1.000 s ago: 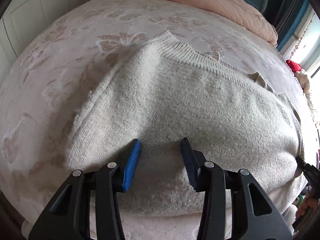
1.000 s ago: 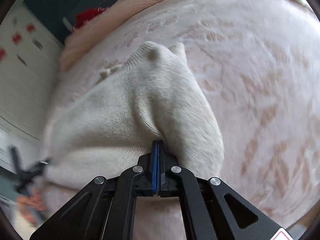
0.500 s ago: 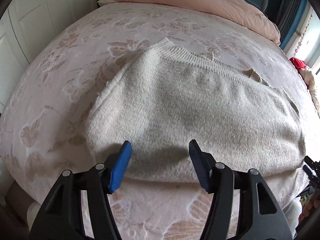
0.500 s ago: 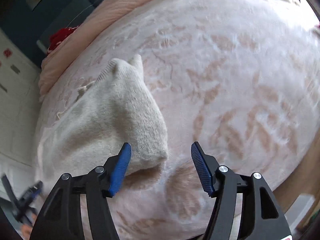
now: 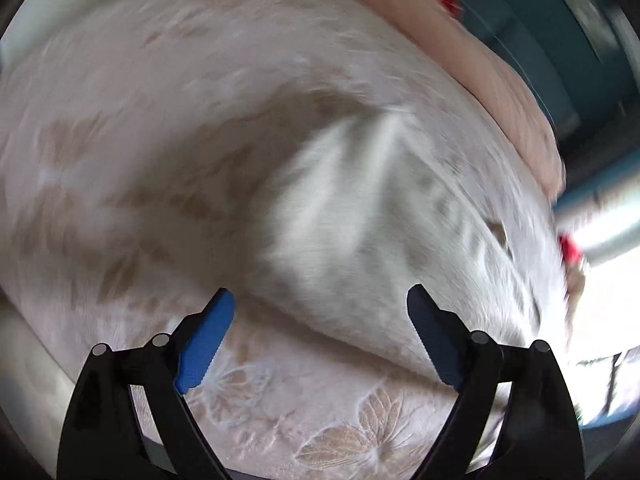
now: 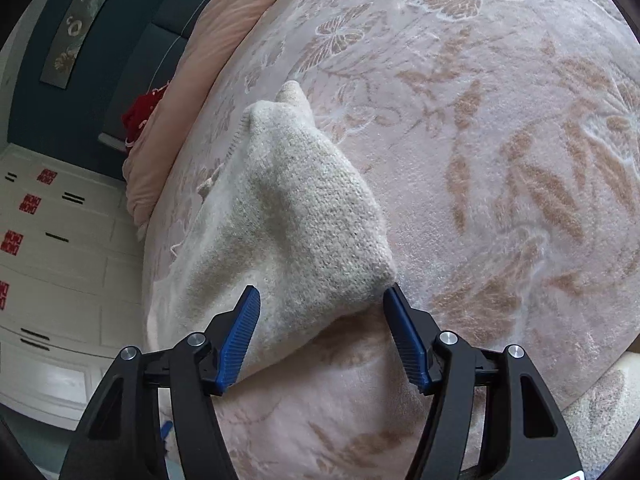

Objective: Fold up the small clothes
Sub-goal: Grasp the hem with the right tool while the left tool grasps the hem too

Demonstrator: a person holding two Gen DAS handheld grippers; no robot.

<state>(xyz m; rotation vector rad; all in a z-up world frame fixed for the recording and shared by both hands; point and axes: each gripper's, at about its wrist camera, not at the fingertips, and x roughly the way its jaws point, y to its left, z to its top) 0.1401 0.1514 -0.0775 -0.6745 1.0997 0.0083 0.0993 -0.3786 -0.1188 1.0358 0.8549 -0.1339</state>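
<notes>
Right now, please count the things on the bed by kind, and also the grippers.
Cream knitted sweater: 1
Pink duvet: 1
Red cloth: 1
Grippers: 2, the left gripper and the right gripper, both open
Total: 5

sweater [image 6: 288,216]: on bed [image 6: 500,128], by its near edge | pillow [image 6: 224,28]: along far edge, behind sweater

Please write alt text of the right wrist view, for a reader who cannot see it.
A folded cream knit sweater lies on a pink bedspread with a beige flower pattern. The right gripper is open, its blue pads on either side of the sweater's near corner, not pressing it. White drawers stand at left.
</notes>
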